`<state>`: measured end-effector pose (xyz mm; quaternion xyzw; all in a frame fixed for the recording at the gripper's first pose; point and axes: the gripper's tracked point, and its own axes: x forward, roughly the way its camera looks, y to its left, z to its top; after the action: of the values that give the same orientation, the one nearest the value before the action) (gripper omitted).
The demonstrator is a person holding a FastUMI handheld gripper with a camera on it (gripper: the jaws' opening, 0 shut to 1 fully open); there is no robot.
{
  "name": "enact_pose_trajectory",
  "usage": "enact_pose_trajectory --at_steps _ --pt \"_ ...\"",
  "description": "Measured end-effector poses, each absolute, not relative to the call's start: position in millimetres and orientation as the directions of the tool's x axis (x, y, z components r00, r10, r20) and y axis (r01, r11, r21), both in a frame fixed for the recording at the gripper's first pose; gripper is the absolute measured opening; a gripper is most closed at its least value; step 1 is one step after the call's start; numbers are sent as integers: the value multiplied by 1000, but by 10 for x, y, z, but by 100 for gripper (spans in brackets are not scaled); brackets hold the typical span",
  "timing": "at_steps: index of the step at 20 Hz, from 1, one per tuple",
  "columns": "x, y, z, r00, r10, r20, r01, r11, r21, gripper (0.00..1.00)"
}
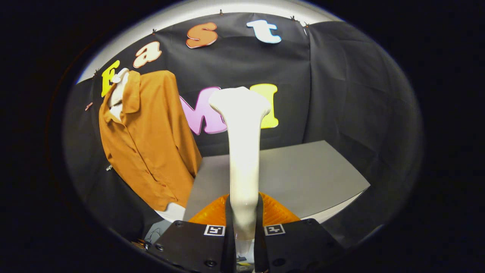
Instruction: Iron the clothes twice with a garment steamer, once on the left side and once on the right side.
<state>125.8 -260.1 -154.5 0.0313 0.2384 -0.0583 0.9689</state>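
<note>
I have the tool (243, 231) clamped on the garment steamer (242, 151), its head upright beyond the fingers, well right of the hanging orange shirt (147, 140) — a tilted handle could slip, or the head could snag the collar.

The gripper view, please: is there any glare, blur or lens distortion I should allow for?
Gripper view: fisheye bends the grey table edges; the white steamer, gripped by the gripper, looks soft and brightly lit; the orange shirt is sharp, evenly lit.

shirt (149, 140) left, table (303, 178) bare ahead
</note>
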Motion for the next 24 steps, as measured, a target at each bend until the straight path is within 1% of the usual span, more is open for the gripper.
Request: enact_pose_trajectory --at_steps 3,8,11,16,21,24 --pt "1211 -2185 -1317 918 -123 -378 126 992 -17 22" --pt "1277 -1477 -1192 950 -130 -284 132 991 -13 22" --pt "1356 -1127 -1280 957 -124 -262 124 992 -15 22" --pt "1510 -694 -1576 956 -95 -276 92 995 -24 22" --pt "1636 -488 -1912 952 -88 -295 73 995 -62 22" --pt "1772 -421 -2010 957 -106 -269 77 990 -117 22"
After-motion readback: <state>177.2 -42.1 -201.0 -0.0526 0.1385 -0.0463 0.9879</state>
